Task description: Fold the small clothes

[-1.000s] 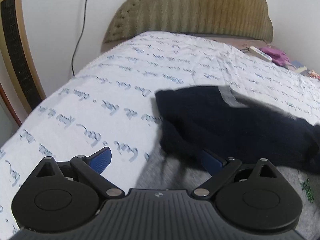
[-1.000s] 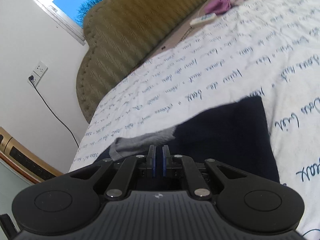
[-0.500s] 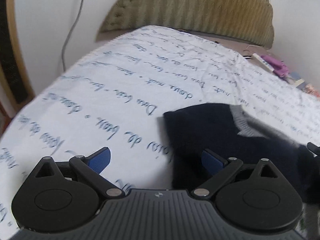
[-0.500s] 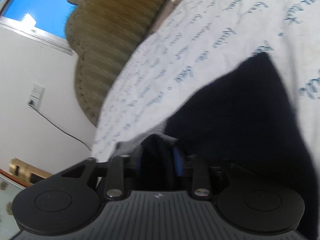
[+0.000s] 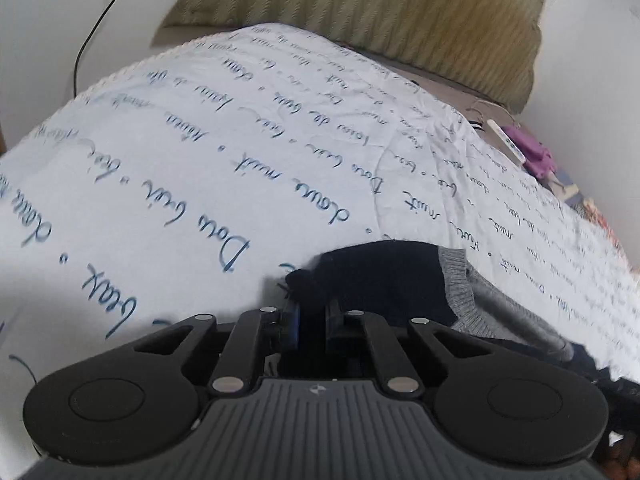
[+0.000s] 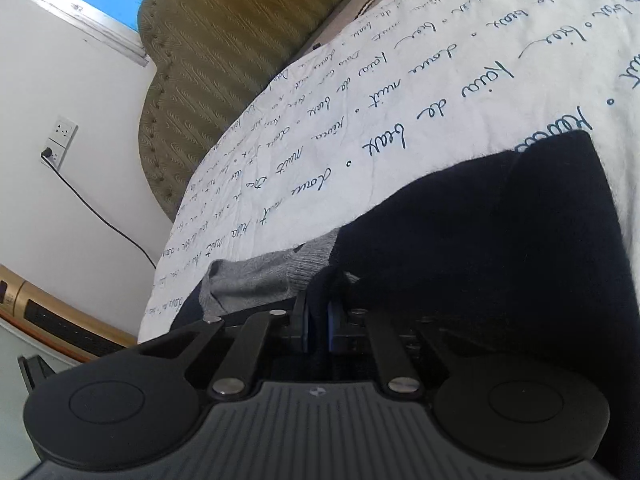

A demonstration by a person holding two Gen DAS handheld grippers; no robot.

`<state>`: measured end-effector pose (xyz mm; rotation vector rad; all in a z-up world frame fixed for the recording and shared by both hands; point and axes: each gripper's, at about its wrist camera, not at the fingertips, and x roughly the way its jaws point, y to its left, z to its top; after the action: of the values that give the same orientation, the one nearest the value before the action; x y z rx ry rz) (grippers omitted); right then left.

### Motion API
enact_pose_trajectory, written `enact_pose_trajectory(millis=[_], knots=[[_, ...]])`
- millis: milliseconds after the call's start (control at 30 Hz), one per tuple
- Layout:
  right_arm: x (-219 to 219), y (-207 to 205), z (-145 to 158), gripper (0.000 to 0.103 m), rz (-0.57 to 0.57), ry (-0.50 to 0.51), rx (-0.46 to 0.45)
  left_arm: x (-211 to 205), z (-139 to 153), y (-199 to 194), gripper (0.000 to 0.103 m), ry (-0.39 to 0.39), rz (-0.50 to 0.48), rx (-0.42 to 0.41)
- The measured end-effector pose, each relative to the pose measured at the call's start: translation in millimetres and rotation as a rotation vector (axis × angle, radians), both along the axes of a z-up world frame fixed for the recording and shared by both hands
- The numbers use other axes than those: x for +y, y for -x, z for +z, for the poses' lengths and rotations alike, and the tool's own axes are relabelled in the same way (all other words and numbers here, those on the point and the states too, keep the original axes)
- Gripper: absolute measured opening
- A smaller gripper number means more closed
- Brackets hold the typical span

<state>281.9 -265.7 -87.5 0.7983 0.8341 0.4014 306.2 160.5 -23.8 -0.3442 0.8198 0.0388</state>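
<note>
A small navy knit garment (image 5: 384, 280) with a grey ribbed band (image 5: 456, 280) lies on a white bedsheet printed with blue script (image 5: 200, 184). My left gripper (image 5: 312, 320) is shut on a navy corner of it, low over the sheet. In the right wrist view the same garment (image 6: 480, 248) spreads to the right, with its grey band (image 6: 280, 272) at the left. My right gripper (image 6: 318, 320) is shut on a navy fold beside the grey band.
A padded olive headboard (image 5: 380, 12) stands at the far end of the bed. A white remote (image 5: 506, 142) and purple cloth (image 5: 540, 158) lie at the far right. A wall socket with a black cable (image 6: 60, 140) and a gold-trimmed appliance (image 6: 48, 312) are at the left.
My left gripper was wide open and has closed on the navy corner. My right gripper opened slightly, then closed on a navy fold. Both grippers have moved nearer the sheet.
</note>
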Motion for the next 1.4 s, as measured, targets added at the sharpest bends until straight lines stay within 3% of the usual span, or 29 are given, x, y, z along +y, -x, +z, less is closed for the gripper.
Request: enact_pose_trajectory(millis=[200, 267, 333, 367, 400, 567, 667, 767, 900, 1000, 1067, 1200, 1333, 1400], knots=[[-3, 37, 44, 0.005, -0.030, 0.110, -0.163, -31, 28, 7, 0.008, -0.205, -0.083, -0.175], [-7, 46, 54, 0.005, -0.048, 0.131, -0.187, -43, 26, -1, 0.011, -0.266, -0.114, -0.166], [-8, 44, 55, 0.005, -0.057, 0.166, -0.171, -51, 12, -14, 0.014, -0.308, -0.133, -0.104], [-6, 40, 52, 0.005, -0.056, 0.193, -0.150, -54, 4, -21, 0.022, -0.331, -0.142, -0.069], [-5, 36, 48, 0.006, -0.063, 0.216, -0.123, -55, -2, -24, 0.024, -0.358, -0.132, -0.050], [-5, 37, 37, 0.011, -0.112, 0.314, -0.069, -50, 7, -6, 0.082, -0.484, -0.070, -0.107], [-5, 55, 48, 0.011, -0.187, 0.423, -0.110, -56, 24, 16, 0.091, -0.555, -0.063, -0.160], [3, 78, 61, 0.011, -0.180, 0.439, -0.195, -68, 30, 42, 0.092, -0.526, -0.087, -0.152], [36, 93, 66, 0.011, -0.046, 0.497, -0.261, -88, 15, 70, 0.096, -0.462, -0.156, -0.122], [50, 81, 48, 0.011, -0.006, 0.573, -0.173, -101, -7, 68, 0.092, -0.539, -0.175, -0.064], [43, 79, 42, 0.011, -0.058, 0.567, -0.118, -99, -7, 74, 0.090, -0.526, -0.165, -0.073], [35, 100, 55, 0.011, -0.071, 0.520, -0.191, -97, 0, 84, 0.091, -0.480, -0.153, -0.085], [39, 95, 43, 0.012, -0.056, 0.568, -0.121, -104, 4, 96, 0.091, -0.474, -0.150, -0.088], [35, 101, 45, 0.013, -0.093, 0.545, -0.112, -106, 5, 105, 0.092, -0.470, -0.152, -0.100]])
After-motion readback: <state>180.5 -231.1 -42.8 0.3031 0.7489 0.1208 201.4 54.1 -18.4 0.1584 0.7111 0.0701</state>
